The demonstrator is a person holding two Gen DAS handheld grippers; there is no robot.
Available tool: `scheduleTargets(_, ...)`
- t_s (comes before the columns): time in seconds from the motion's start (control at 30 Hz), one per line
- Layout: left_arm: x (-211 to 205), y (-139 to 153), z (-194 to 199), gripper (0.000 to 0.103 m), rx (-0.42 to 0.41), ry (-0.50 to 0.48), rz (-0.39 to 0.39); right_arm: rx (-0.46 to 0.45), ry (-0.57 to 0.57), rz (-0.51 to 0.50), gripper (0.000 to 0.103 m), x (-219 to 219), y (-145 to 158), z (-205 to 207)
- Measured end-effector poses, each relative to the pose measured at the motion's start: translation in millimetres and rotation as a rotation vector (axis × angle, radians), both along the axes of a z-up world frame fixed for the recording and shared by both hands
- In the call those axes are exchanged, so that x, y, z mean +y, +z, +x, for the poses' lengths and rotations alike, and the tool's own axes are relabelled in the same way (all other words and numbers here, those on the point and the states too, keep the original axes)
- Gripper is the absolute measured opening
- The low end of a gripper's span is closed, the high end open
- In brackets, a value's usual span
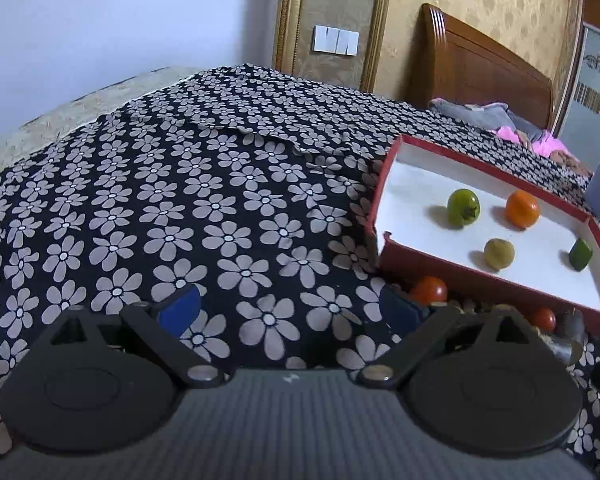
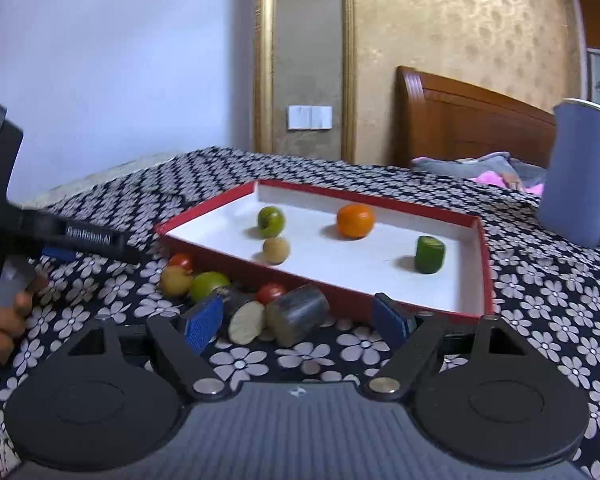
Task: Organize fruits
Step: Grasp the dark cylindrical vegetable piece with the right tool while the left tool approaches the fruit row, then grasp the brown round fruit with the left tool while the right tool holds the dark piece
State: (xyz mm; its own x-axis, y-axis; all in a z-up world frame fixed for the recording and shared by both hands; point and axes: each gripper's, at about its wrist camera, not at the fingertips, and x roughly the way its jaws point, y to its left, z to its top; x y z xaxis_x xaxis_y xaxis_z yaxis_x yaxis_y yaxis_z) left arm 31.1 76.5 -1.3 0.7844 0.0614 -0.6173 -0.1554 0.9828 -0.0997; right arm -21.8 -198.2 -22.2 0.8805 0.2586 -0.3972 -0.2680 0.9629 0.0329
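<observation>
A red box (image 2: 487, 276) with a white floor lies on the flowered cloth and shows in the left wrist view too (image 1: 384, 200). It holds an orange (image 2: 355, 221), a green round fruit (image 2: 271, 221), a tan fruit (image 2: 276, 250) and a green cylinder (image 2: 429, 254). Loose in front of the box lie two red tomatoes (image 2: 270, 292), a yellow fruit (image 2: 175, 280), a green fruit (image 2: 209, 285), a pale cut piece (image 2: 246, 322) and a grey cylinder (image 2: 298, 315). My right gripper (image 2: 298, 322) is open around the cut piece and grey cylinder. My left gripper (image 1: 290, 306) is open and empty over the cloth, left of the box.
A blue cup (image 2: 580, 172) stands at the far right beside the box. The left gripper's body (image 2: 40, 228) and the hand holding it reach in from the left. A wooden headboard (image 2: 468, 120) and bedding lie behind the table.
</observation>
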Motion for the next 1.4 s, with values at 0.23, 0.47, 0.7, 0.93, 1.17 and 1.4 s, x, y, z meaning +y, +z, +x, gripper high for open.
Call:
scheduleTargets(0.23, -4, -6, -11, 0.101, -0.051, -0.012, 0.062, 0.058, 0.084, -0.093, 0.076, -4, -5, 20)
scheduleTargets(0.47, -11, -6, -11, 0.103, -0.076, -0.014, 0.092, 0.167, 0.202, -0.121, 0.047, -4, -14, 54)
scheduleTargets(0.7, -2, -7, -12, 0.103, -0.063, -0.006, 0.031, 0.174, 0.249, -0.132, 0.039, 2, -17, 61)
scheduleTargets(0.93, 3, 2, -21, 0.103, -0.089, -0.059, -0.027, 0.110, 0.143, -0.122, 0.039, -8, -5, 28)
scheduleTargets(1.17, -29, 18, -21, 0.103, -0.099, -0.229, 0.026, 0.053, 0.083, 0.025, 0.039, -34, -1, -9)
scheduleTargets(1.4, -58, 0, 0, 0.103, 0.008, -0.246, 0.121, 0.055, 0.061, 0.081, 0.039, -41, -8, -13)
